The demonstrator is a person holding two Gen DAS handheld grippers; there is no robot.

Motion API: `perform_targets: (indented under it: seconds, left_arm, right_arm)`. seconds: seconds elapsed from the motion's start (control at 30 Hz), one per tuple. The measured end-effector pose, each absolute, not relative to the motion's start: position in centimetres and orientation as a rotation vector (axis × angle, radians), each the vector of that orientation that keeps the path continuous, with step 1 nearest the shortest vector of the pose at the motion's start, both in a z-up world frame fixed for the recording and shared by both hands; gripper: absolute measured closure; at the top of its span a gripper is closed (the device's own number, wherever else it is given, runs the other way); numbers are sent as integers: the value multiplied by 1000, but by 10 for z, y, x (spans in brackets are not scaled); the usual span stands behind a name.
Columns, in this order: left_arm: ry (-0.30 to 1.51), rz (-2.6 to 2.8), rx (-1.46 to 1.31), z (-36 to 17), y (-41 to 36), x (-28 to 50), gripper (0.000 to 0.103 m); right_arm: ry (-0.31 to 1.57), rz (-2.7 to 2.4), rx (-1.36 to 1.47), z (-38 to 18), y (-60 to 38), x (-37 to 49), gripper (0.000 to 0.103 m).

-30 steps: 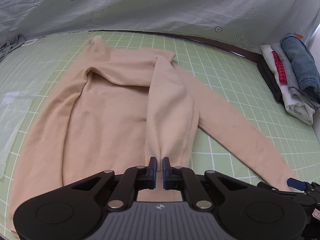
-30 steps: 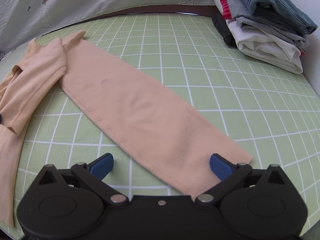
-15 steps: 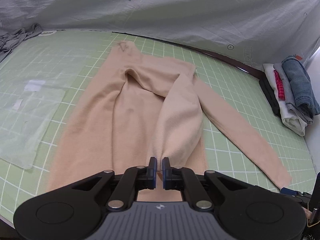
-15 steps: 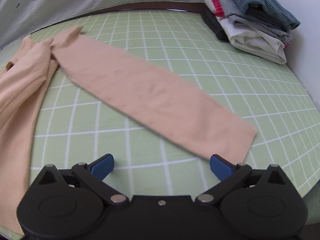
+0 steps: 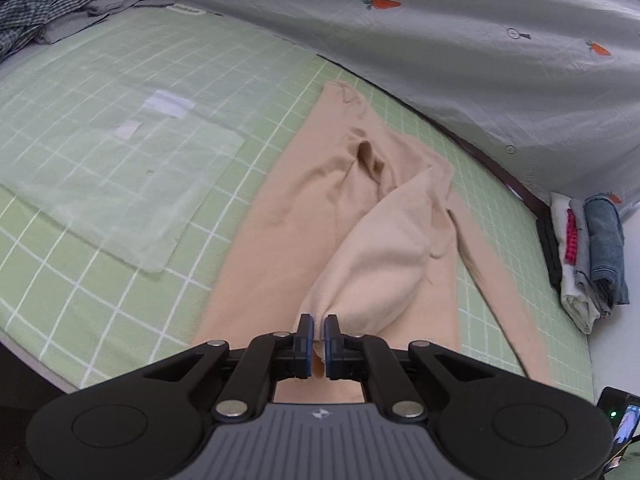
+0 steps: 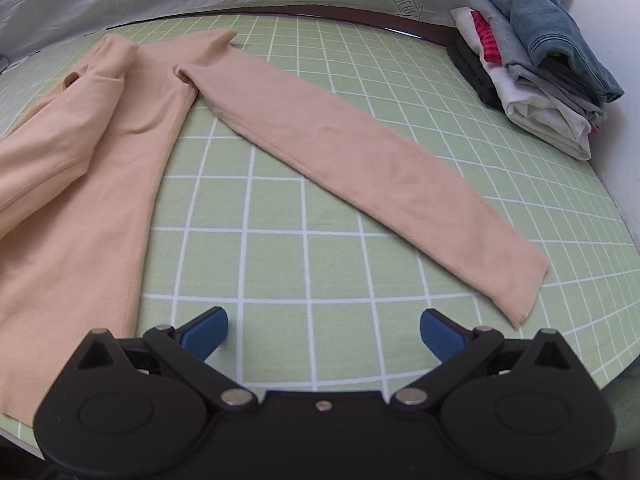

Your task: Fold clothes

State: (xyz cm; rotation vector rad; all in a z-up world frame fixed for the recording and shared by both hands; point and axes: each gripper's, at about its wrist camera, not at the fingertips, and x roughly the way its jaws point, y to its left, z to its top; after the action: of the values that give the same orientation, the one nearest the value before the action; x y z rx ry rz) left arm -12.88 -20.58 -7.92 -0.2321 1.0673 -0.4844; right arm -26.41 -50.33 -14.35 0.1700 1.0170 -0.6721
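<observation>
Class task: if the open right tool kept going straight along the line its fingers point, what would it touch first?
Most likely the bare green checked mat; the right tool points at it between the peach long-sleeved top's body and its outstretched sleeve. Depth is uncertain.

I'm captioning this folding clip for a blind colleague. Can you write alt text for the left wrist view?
The left gripper, shut on a sleeve of a peach long-sleeved top, lifts it over the top's body on a green checked mat. A stack of folded clothes sits at the right edge.
</observation>
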Motion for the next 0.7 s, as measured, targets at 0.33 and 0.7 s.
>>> perform_targets:
  seconds: [0.33, 0.7]
  left_arm:
    - [1140, -418, -338, -93, -167, -126, 98]
    - [1256, -357, -288, -114, -166, -131, 97]
  right_arm:
    - [1023, -672, 175, -143, -499, -249, 0]
    - [1008, -648, 195, -144, -502, -243, 0]
